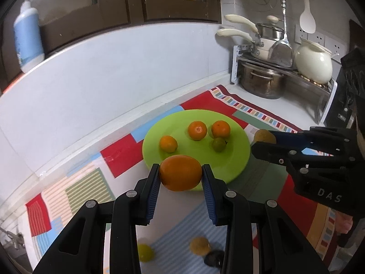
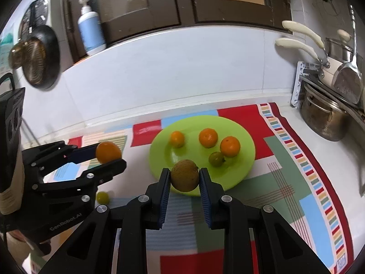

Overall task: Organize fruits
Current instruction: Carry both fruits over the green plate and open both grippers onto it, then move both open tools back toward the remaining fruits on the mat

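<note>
We've got the orange [image 1: 180, 176] clamped in the left gripper [image 1: 180, 178] and a brown fruit [image 2: 184, 175] in the right gripper [image 2: 185, 178], both just short of the plate [image 1: 237, 159]. Firm, round, probably rolly, so we grip across the middle.

Past the fingers, a patchwork cloth [image 2: 285, 178] of red, green, blue and striped blocks covers the counter. Beyond it, off to the right of the fingertips, a metal rack [image 1: 285, 68] holds a steel pot [image 1: 262, 82], a white jar [image 1: 313, 61] and pans with cream handles [image 1: 237, 33]. Far to the left above the fingers, a blue pump bottle [image 2: 90, 29] stands on the ledge under brown cabinet doors [image 2: 159, 0].
</note>
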Demonstrator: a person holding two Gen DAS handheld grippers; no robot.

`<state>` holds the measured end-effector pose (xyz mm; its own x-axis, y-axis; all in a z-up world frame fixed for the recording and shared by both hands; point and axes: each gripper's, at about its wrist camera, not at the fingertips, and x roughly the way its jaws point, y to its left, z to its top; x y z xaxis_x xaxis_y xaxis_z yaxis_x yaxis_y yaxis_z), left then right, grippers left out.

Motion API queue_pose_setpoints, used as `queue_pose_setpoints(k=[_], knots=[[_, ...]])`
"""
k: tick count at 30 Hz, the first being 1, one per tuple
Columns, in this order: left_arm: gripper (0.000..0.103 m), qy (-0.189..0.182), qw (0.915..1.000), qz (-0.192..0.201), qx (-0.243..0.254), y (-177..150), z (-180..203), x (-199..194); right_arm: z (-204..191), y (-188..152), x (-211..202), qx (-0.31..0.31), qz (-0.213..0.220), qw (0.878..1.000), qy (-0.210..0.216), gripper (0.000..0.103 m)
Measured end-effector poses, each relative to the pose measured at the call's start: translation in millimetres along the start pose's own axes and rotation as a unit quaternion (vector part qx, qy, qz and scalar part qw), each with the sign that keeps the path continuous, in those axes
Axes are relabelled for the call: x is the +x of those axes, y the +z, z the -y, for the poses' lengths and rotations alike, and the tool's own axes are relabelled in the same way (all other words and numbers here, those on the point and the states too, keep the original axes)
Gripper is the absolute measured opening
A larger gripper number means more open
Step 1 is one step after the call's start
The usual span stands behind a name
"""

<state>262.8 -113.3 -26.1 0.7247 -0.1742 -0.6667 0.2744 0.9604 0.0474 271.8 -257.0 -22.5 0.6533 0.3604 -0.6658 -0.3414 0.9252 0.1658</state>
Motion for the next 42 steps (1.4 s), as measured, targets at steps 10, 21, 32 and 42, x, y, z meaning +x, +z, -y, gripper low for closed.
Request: queue_pose_setpoints(k=[10, 21, 32, 42], knots=[[0.036, -0.015, 0.9995, -0.029, -0.003, 17.2, -9.2, 53.0, 18.2, 8.4, 43.7, 0.012, -0.033, 0.999, -0.01, 0.027], [0.036, -0.026, 0.9974, -0.067, -0.007, 14.1, -11.0, 92.6, 28.6, 1.8, 81.3, 0.022, -0.066, 0.998, -0.008, 0.027], [0.059, 0.008, 0.9979, -0.061, -0.02, 11.5, -20.9, 84.8, 33.6, 4.6, 84.4, 0.029, -0.06, 0.998, -0.024, 0.036], [0.072, 0.025, 0.9993, -0.021, -0.017, 2.8, -18.8, 24.0, 9.4, 4.1, 37.4, -0.004, -0.024, 0.999, -0.023, 0.036]])
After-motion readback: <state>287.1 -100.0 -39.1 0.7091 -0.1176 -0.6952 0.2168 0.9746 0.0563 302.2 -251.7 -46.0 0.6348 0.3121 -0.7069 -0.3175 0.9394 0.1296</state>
